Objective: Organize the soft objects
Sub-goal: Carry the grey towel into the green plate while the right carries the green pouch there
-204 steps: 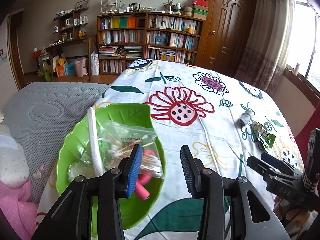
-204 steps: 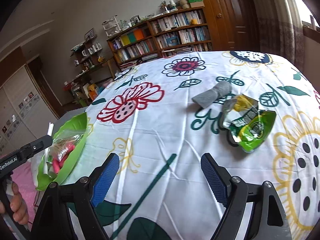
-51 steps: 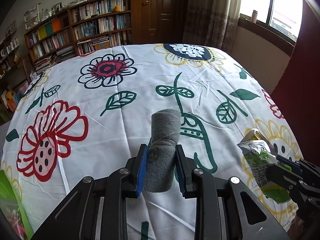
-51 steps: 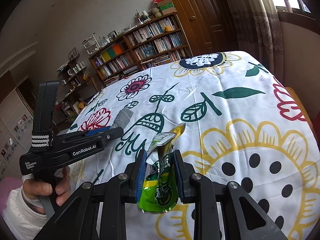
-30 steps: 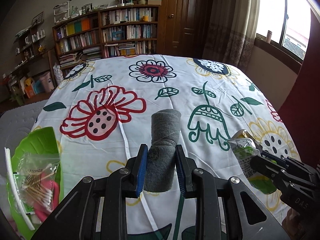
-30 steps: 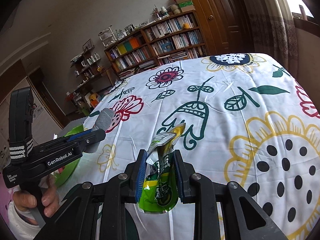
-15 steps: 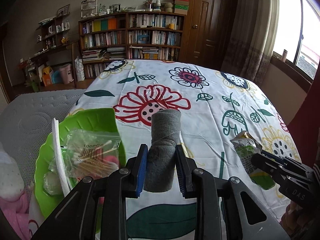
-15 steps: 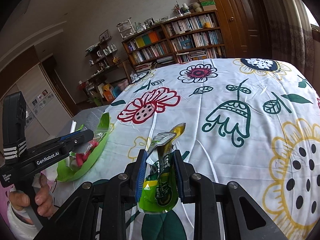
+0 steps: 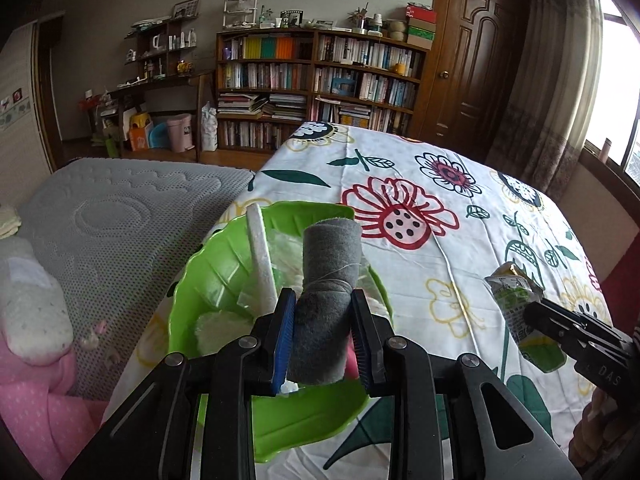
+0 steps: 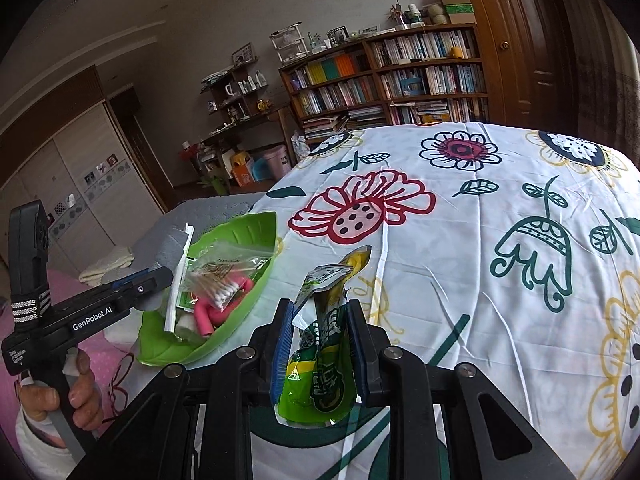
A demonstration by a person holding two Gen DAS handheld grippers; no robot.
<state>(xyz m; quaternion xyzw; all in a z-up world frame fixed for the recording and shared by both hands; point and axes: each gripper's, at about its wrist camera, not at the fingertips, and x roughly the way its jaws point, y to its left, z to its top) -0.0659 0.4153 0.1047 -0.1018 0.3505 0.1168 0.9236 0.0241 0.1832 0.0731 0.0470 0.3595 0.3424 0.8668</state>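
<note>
Left tool [image 9: 323,334] pinching grey roll [image 9: 326,280] above green bowl [image 9: 208,276]; right tool [image 10: 318,354] pinching pouch [image 10: 320,364].

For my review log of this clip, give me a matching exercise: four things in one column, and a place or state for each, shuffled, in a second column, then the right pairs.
Things
1. grey roll
2. green pouch
3. pink rollers
4. green bowl

Places or states
A. lying inside the bowl
B. clamped in the right gripper
C. resting on the flowered sheet at its edge
D. clamped in the left gripper, held over the bowl

Pairs: 1-D, 2-B, 3-A, 4-C
</note>
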